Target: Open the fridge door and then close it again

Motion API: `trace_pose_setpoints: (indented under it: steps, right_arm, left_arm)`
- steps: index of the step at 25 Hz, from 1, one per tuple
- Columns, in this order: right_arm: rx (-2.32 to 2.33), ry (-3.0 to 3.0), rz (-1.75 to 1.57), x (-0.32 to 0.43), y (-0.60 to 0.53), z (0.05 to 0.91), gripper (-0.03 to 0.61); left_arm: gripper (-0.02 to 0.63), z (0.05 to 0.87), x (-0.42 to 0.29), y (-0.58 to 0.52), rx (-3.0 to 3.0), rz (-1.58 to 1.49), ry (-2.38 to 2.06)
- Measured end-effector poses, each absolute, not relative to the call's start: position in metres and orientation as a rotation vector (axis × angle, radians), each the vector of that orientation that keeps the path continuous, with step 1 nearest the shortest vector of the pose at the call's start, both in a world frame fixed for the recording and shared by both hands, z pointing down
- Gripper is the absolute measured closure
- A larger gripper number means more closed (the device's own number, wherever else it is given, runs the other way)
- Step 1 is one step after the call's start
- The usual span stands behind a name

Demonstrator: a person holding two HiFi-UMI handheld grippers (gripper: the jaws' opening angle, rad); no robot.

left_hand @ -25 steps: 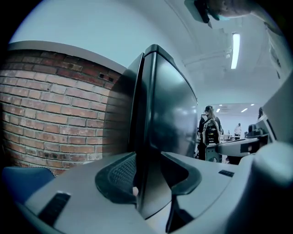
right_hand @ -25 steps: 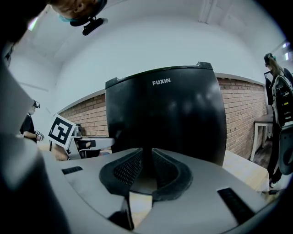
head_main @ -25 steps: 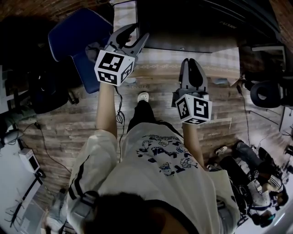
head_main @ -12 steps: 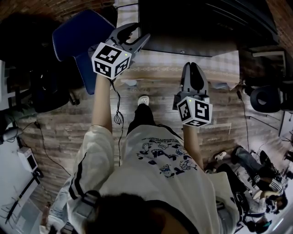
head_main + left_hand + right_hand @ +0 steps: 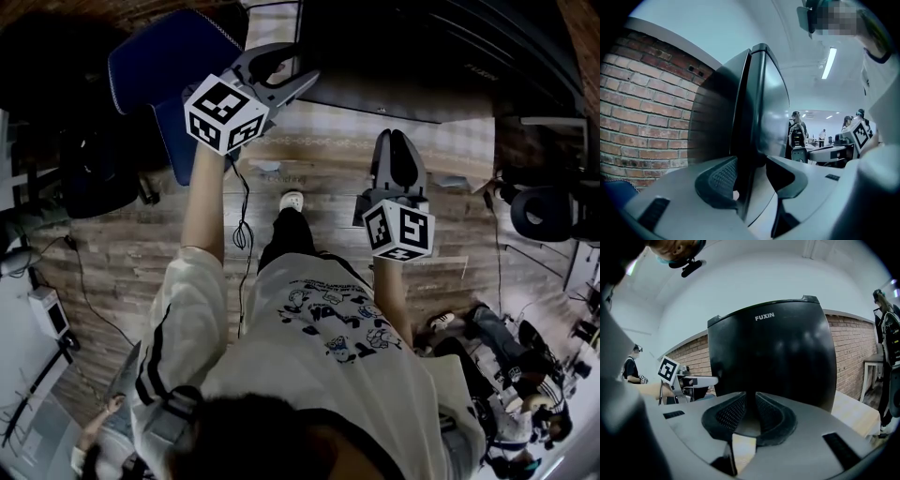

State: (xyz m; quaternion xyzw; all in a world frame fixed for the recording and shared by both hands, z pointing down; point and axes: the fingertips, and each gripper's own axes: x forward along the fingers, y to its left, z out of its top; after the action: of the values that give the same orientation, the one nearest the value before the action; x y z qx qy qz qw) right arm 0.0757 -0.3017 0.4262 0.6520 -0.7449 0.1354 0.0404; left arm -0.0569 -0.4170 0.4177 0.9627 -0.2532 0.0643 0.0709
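Head view gives you the layout. There's one black fridge [image 5: 422, 47] at the top of the frame and one blue chair [image 5: 159, 66] off to its left on the wooden floor [image 5: 131, 253]. Two tools are held out in front of the person, each with one marker cube [image 5: 225, 112] on it. The left tool [image 5: 298, 62] is up at the fridge's left front corner. The right tool [image 5: 396, 139] sits lower and nearer the person's body, aimed at the fridge front but apart from it.

What the head view doesn't give you is the jaws up close.

Left gripper view: the jaws are spread wide and have just been opening. The door edge [image 5: 751, 108] runs up right between them, and the pads don't look pressed on it. Honestly can't tell from this angle whether the door is fully shut or cracked a hair. This view is also the one that shows the brick wall [image 5: 642, 108] left of the fridge and one strip light [image 5: 829, 63] overhead.

Right gripper view: jaws pulled narrow, close to touching, nothing in them. It's the only view with the fridge face-on, so you can read the single FUXIN badge [image 5: 764, 317] near the top. It also catches the left tool's marker cube off to the left of the fridge.
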Motion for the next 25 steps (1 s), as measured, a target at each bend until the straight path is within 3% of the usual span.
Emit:
trace_pose_setpoints:
  steps: [11, 25]
  right_arm:
    - [1.956, -2.325, 0.421, 0.067, -0.294, 0.426, 0.506]
    - [1.936, -2.412, 0.394, 0.074, -0.227, 0.411, 0.506]
  left_arm:
    - [0.416, 0.417, -0.059, -0.413, 2.851, 0.197, -0.853]
    - [0.439, 0.419, -0.047, -0.289, 2.847, 0.235, -0.92]
